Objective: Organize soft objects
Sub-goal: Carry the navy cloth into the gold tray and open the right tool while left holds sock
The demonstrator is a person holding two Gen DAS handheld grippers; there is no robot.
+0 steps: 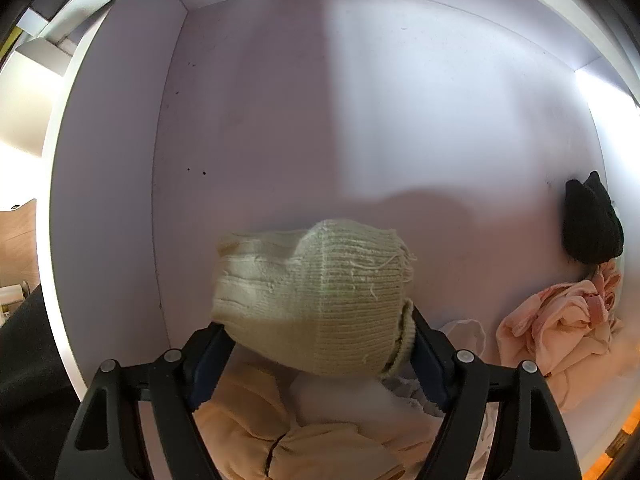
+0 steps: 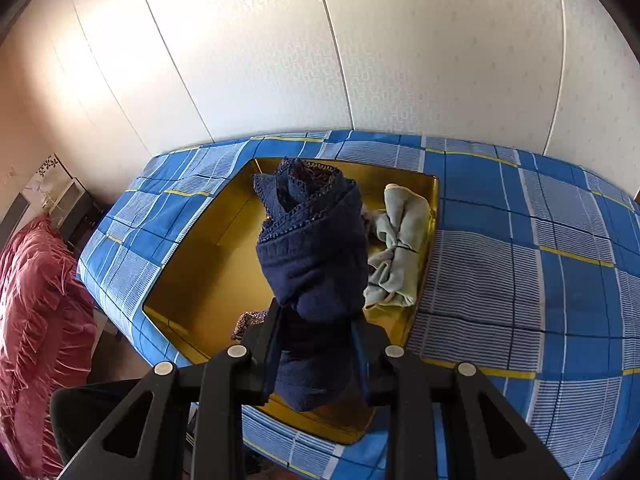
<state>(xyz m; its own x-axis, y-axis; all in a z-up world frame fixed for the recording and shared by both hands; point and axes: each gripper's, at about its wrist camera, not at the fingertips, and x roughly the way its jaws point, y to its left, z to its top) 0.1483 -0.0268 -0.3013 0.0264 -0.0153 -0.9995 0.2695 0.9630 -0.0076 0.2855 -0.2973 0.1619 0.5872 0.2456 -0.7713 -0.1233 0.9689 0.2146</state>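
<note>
In the left wrist view, my left gripper [image 1: 320, 332] points down into a white drawer [image 1: 360, 120] and is shut on a cream knit bundle [image 1: 316, 288], its blue pads pressing both sides. Under it lie a peach cloth [image 1: 256, 432] and a white cloth [image 1: 332, 400]. In the right wrist view, my right gripper [image 2: 316, 316] is shut on a rolled navy cloth [image 2: 312, 240], held above a gold tray [image 2: 208, 280]. A pale green folded cloth [image 2: 400, 240] lies at the tray's right side. A dark patterned scrap [image 2: 248, 320] shows beside the left finger.
A black knit item [image 1: 592, 224] and a crumpled pink cloth [image 1: 560, 320] lie at the drawer's right wall. The gold tray rests on a bed with a blue checked cover [image 2: 520, 260]. A red quilted cover [image 2: 40, 320] is at the left, white panelled doors [image 2: 360, 60] behind.
</note>
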